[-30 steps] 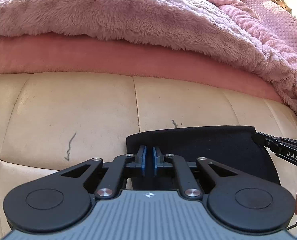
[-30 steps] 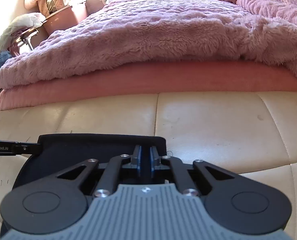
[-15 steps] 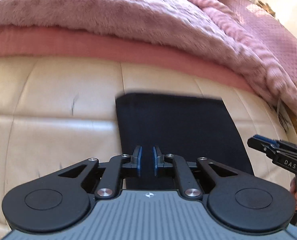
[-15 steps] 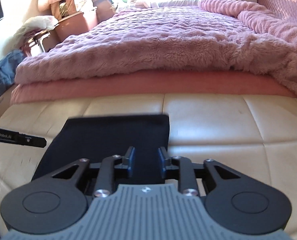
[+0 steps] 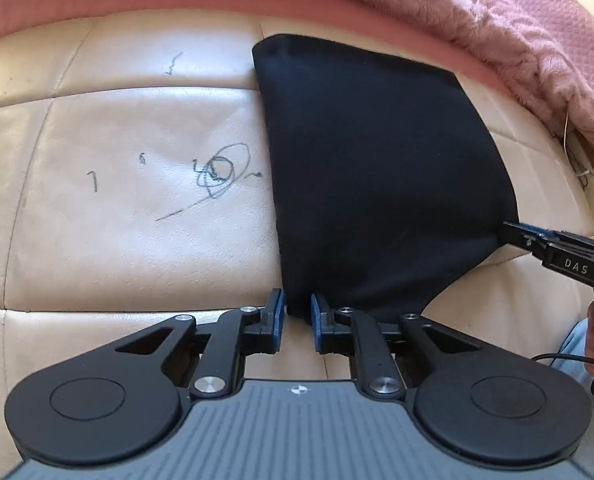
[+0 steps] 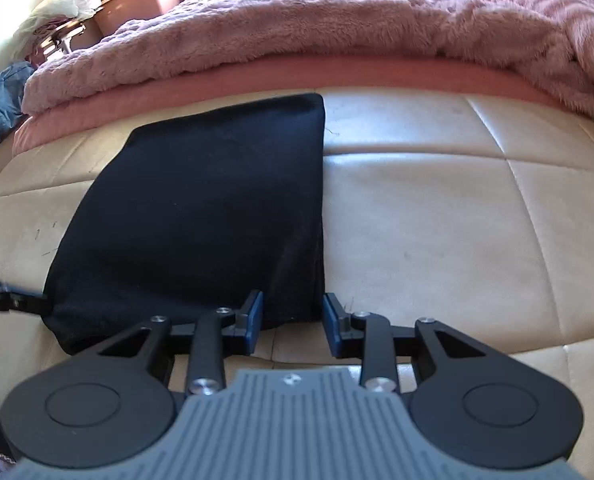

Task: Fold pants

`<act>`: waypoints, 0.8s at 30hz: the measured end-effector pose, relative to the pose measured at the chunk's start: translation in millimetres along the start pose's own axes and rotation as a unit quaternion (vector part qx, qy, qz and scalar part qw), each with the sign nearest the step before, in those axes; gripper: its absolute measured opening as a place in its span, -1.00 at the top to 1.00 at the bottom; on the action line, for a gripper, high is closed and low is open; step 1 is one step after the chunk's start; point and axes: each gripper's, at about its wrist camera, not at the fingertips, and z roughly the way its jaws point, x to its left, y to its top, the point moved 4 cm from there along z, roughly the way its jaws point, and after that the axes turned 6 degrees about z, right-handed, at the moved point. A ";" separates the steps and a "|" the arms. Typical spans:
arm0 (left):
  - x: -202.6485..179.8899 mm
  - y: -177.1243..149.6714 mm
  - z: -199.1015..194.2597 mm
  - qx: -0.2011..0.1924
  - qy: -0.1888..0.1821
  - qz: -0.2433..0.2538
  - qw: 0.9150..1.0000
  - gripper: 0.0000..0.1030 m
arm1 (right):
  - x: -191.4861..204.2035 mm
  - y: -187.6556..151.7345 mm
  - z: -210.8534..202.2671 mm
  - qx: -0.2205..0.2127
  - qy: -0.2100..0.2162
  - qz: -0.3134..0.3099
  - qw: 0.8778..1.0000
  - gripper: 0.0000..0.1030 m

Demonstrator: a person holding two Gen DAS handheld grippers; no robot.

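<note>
Black pants (image 5: 381,176), already folded to a compact rectangle, lying flat on cream padded bench (image 5: 137,240) by pink blanket (image 6: 317,24). Left gripper (image 5: 297,314) at near-left corner, right gripper (image 6: 293,316) at near-right corner; both w/ jaws apart, straddling the hem, nothing clamped. Judged mostly done, maybe one more fold or final smoothing left

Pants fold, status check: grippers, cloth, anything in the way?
Left gripper open, right gripper open, both at near edge. Black pants flat on cream cushion. Nothing in the way.
</note>
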 end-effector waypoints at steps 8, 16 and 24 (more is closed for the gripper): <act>7.1 -4.1 -21.9 0.020 0.007 0.000 1.000 0.66 | -2.3 0.4 -8.5 0.015 -0.003 -0.003 1.000 0.44; 34.5 30.0 -43.4 -0.093 -0.047 -0.094 0.990 -0.27 | -26.1 29.8 -26.8 -0.009 0.086 0.100 0.991 -0.24; 44.0 56.8 -0.4 -0.099 -0.076 -0.159 0.979 -0.53 | -55.7 62.6 18.6 0.013 0.126 0.212 0.969 -0.25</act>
